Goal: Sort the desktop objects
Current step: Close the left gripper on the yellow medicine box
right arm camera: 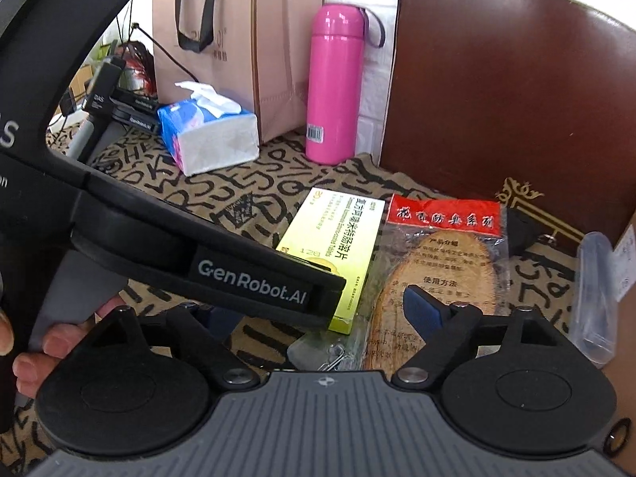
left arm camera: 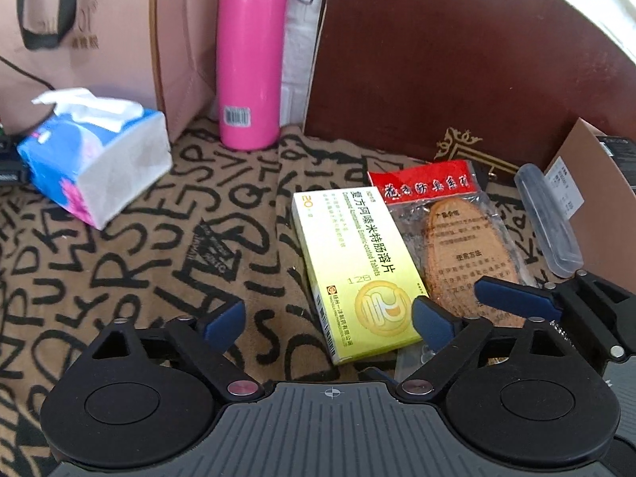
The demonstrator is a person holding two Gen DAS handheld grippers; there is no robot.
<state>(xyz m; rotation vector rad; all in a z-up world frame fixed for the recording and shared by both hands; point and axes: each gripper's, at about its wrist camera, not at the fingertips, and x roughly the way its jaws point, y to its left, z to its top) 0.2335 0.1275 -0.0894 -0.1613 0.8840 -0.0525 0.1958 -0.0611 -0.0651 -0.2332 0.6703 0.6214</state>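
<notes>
Yellow pill box [left arm camera: 359, 274] lay on counter, long axis running away, between left gripper [left arm camera: 328, 318] fingers, wide, empty. Right gripper [right arm camera: 318, 310] wide, over insole packet [right arm camera: 437, 270] alongside.

Black tool [left arm camera: 328, 320], blue pads [left arm camera: 224, 324], silver screws

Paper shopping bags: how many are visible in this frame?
1. A pink paper bag with black handles stands at the back, behind the tissue pack and left of the pink bottle. Others may be hidden.
</notes>
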